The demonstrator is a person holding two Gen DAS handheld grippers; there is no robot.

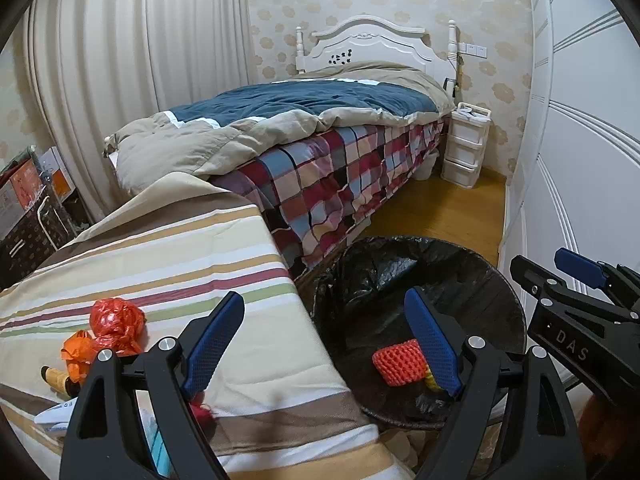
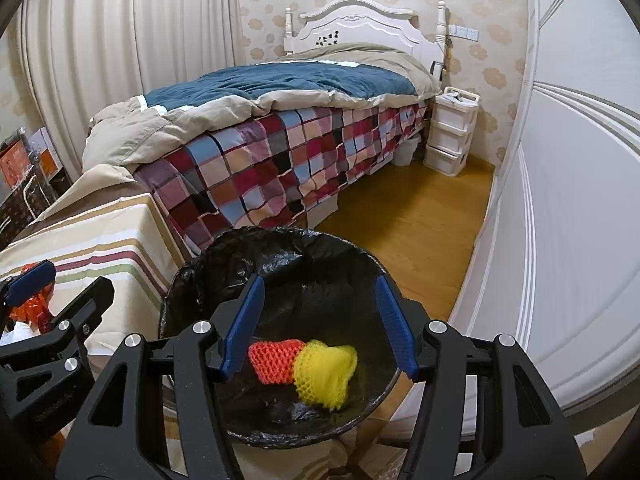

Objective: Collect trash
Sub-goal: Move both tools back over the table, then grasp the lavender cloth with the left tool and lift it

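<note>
Reads "DAS" in pale letters on the black body of the right gripper [image 1: 576, 276], seen at the right edge of the left wrist view. No other writing legible; boxes [image 1: 28, 188] at the far left show orange panels, print too small to read.

Holds two foam fruit nets: trash bin [image 2: 192, 276], lined with a black bag, stands on the floor against the edge of the striped surface [image 1: 180, 248]. Orange net [image 2: 274, 360] and yellow net [image 2: 326, 372] lie touching at the bin's bottom.

Spread wide over the bin, empty: right gripper [image 2: 318, 328]. Spread too, pinching nothing: left gripper [image 1: 326, 344], straddling the striped surface's right edge and the bin.

Still on the striped surface near its left edge: crumpled red bag [image 1: 116, 320], orange scrap [image 1: 76, 354] touching it, small brown bottle [image 1: 60, 380] beside.
</note>
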